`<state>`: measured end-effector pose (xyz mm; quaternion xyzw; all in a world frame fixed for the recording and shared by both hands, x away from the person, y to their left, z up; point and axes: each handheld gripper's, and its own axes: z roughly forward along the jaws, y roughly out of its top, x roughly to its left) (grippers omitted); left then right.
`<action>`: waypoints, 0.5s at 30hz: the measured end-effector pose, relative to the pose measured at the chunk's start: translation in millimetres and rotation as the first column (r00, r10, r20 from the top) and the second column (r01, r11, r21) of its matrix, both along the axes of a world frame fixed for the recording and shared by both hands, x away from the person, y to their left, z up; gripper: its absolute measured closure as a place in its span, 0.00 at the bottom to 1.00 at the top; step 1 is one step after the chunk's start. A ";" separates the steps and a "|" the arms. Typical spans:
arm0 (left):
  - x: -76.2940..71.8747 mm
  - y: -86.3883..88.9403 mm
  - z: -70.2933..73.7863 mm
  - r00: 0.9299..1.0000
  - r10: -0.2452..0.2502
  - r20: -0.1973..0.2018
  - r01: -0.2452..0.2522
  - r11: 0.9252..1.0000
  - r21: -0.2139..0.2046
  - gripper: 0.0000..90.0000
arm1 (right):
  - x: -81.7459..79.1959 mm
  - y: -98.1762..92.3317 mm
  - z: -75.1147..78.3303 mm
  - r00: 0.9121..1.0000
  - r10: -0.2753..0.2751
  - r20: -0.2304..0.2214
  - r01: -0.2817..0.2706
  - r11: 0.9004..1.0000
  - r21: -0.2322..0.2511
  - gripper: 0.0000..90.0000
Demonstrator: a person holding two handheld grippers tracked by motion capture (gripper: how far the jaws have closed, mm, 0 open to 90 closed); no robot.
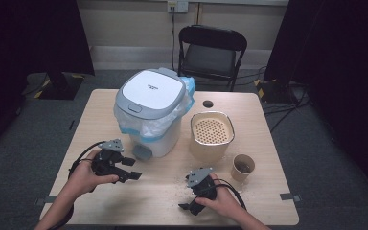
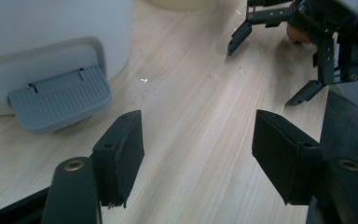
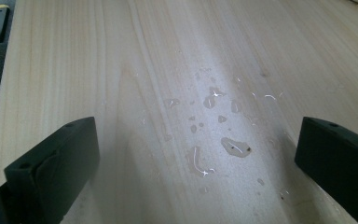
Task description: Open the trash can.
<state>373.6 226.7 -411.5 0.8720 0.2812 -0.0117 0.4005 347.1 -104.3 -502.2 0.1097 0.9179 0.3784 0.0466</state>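
On the wooden table (image 1: 100,103), the left gripper (image 1: 130,168) hovers beside the grey foot pedal (image 2: 60,100) of the white bin (image 1: 149,112) — jaws parted, nothing between them. Right gripper (image 1: 188,205): jaws wide apart and empty, above spilled droplets (image 3: 235,147) — pedal untouched, at the bin's base.
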 end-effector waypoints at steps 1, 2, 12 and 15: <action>0.7 -0.5 4.2 1.000 0.003 -0.006 -0.003 1.000 0.002 0.41 | 0.0 0.0 0.0 1.000 0.000 0.000 0.000 1.000 0.000 0.00; 1.0 -0.4 6.4 1.000 0.004 -0.008 -0.004 1.000 0.000 0.42 | 0.0 0.0 0.0 1.000 0.000 0.000 0.000 1.000 0.000 0.00; 5.2 1.4 21.5 1.000 0.020 0.012 -0.020 1.000 -0.008 0.46 | 0.0 0.0 0.0 1.000 0.000 0.000 0.000 1.000 0.000 0.00; 6.1 1.9 27.1 1.000 0.011 0.018 -0.011 1.000 -0.007 0.47 | 0.0 0.0 0.0 1.000 0.000 0.000 0.000 1.000 0.000 0.00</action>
